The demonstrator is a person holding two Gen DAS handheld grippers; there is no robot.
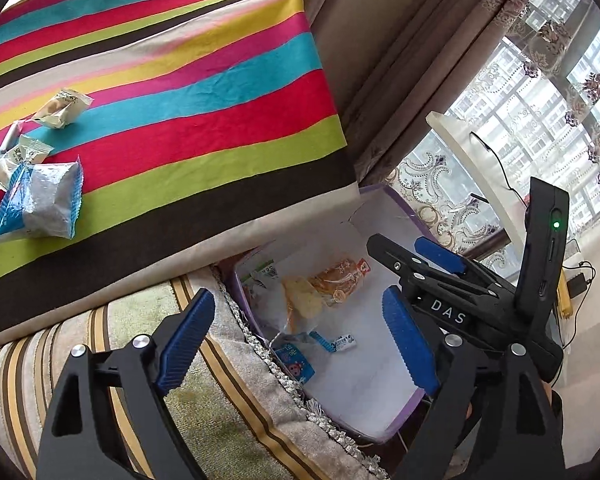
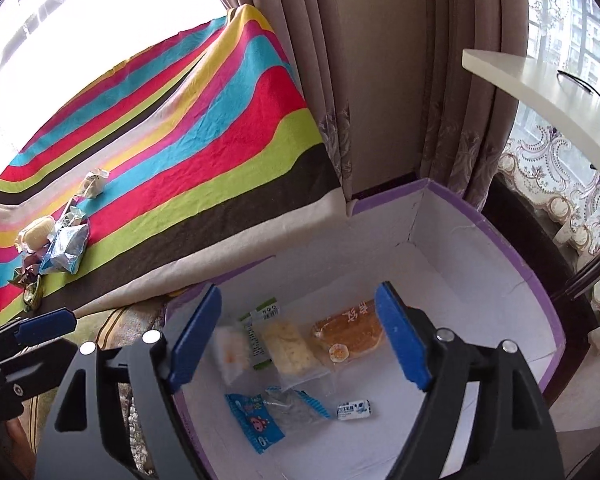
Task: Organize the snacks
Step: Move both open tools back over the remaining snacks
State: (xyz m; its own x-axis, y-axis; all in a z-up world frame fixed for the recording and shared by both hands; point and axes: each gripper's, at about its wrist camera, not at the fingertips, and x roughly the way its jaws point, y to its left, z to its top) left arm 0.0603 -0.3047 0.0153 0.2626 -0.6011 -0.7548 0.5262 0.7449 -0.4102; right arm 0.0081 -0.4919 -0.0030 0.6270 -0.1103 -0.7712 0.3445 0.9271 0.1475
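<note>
Both grippers tilt steeply downward over a purple-rimmed white box (image 2: 500, 264) that stands on the floor against the edge of a bench draped in a striped cloth (image 1: 204, 92). The left gripper (image 1: 300, 344) hangs above the box's near-left rim, beside a fringed striped cushion (image 1: 236, 392), its blue fingers (image 1: 188, 336) spread wide with nothing between them. The right gripper (image 2: 300, 340) hovers over the box's middle, fingers likewise spread and empty — the snacks lie well below them on the box floor, not touched.

In the box, a clear-wrapped pastry (image 2: 290, 348) lies with its long axis running from the near side toward the far wall, and an orange-printed bun packet (image 2: 350, 336) lies just beside it, its length across the box toward the right wall. A blue cartoon packet (image 2: 254, 420) sits near the front-left corner, a small white candy (image 2: 354, 408) lies closer to the middle, and a clear wrapper with blue ends (image 2: 292, 404) lies between them.

On the cloth, near the bench's left edge, a silver-and-blue packet (image 1: 40, 204) lies flat among other wrapped snacks, with a cream packet (image 1: 62, 108) further back — all well apart from both grippers.
</note>
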